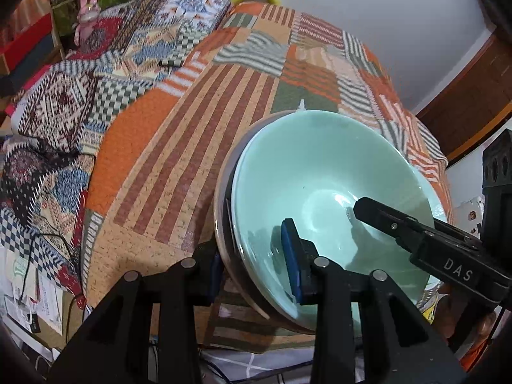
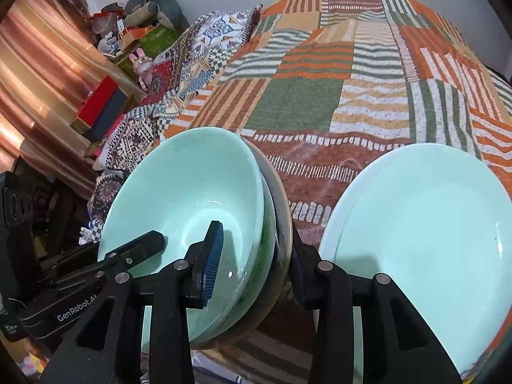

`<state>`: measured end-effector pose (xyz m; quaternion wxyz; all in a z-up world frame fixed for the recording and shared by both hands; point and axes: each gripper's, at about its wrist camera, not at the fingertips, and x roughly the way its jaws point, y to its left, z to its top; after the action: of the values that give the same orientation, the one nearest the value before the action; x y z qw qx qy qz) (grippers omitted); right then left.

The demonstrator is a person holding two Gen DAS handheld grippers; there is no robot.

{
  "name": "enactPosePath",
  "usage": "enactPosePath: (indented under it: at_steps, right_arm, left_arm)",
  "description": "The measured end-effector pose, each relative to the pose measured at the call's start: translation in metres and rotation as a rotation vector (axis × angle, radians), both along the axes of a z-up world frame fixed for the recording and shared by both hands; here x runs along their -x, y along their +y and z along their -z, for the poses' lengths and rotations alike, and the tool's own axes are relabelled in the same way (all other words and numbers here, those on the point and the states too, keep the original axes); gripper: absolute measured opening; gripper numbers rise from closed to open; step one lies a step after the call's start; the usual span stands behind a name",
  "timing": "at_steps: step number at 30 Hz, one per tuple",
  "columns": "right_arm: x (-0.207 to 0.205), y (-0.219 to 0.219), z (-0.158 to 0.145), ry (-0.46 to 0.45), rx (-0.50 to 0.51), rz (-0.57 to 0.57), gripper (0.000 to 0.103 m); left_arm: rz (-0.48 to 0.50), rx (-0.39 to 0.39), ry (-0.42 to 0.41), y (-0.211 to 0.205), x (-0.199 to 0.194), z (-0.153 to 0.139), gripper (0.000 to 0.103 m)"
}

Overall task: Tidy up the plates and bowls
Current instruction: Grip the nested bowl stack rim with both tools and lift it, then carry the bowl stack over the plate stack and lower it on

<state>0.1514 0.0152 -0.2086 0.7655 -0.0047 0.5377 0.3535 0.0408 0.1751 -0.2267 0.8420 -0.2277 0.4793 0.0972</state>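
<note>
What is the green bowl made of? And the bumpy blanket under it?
The bowl looks like glazed ceramic: smooth, glossy pale green, with bright light glints inside. It could be glass or melamine; the look alone can't settle it. The blanket looks like woven or knitted cloth, matte and nubbly, with patchwork stripes in orange, green and cream.

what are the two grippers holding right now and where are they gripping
Both the left gripper and right gripper clamp opposite rims of the pale green ceramic bowl stack.
</note>
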Motion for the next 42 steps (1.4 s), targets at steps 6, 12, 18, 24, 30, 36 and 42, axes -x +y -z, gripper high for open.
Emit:
enactPosePath:
  at_steps: [6,12,18,24,30,36,42]
  right_arm:
    - [0.004,-0.014,-0.022,-0.041,-0.033,0.02,0.035]
    - [0.004,-0.031,-0.039,-0.079,-0.062,0.056,0.035]
    - [0.006,-0.056,-0.055,-0.121,-0.081,0.101,0.035]
    - [0.005,-0.082,-0.063,-0.145,-0.099,0.147,0.035]
    - [0.004,-0.109,-0.064,-0.151,-0.11,0.193,0.035]
    - [0.0,-0.138,-0.066,-0.152,-0.115,0.245,0.035]
    - [-0.003,-0.158,-0.062,-0.144,-0.114,0.277,0.035]
  left_arm:
    - [0.026,-0.036,-0.057,-0.011,-0.001,-0.028,0.033]
    - [0.071,-0.062,-0.099,-0.03,-0.005,-0.05,0.033]
    - [0.12,-0.08,-0.134,-0.054,-0.009,-0.067,0.033]
    - [0.165,-0.093,-0.148,-0.08,-0.017,-0.077,0.033]
    - [0.214,-0.1,-0.147,-0.105,-0.027,-0.08,0.033]
    - [0.264,-0.097,-0.131,-0.133,-0.043,-0.077,0.033]
    - [0.3,-0.106,-0.104,-0.155,-0.057,-0.07,0.033]
